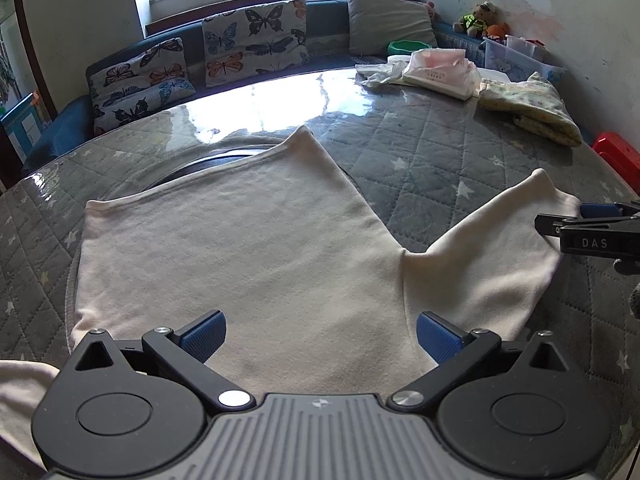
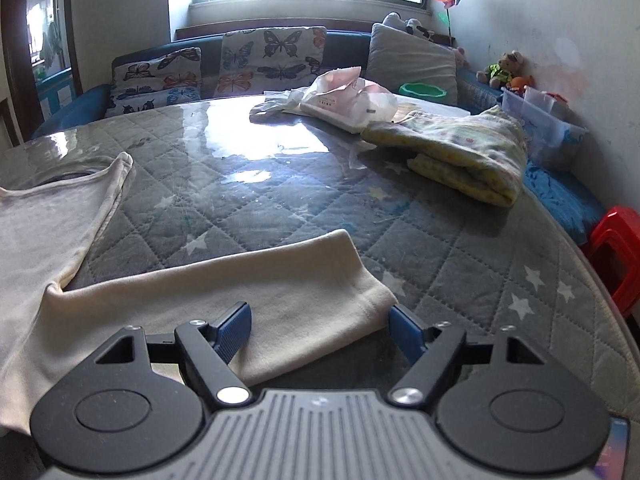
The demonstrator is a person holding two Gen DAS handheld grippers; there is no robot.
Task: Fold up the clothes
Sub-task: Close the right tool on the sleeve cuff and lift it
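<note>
A round surface (image 1: 440, 152) with a quilted grey star cover stands before a sofa with butterfly cushions (image 1: 256, 40). A cream shirt (image 1: 240, 248) lies spread flat on it. The left gripper (image 1: 320, 338) hovers over the body, jaws apart. The right gripper (image 2: 320, 332) straddles the sleeve (image 2: 280, 292), jaws apart, not pressing.

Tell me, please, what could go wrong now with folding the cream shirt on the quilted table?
1. The right gripper stands open around the sleeve cuff of the cream cotton shirt; it may pinch only the upper layer.
2. The left gripper is open above the shirt, so the body may slide on the glossy clear cover of the quilted grey table.
</note>
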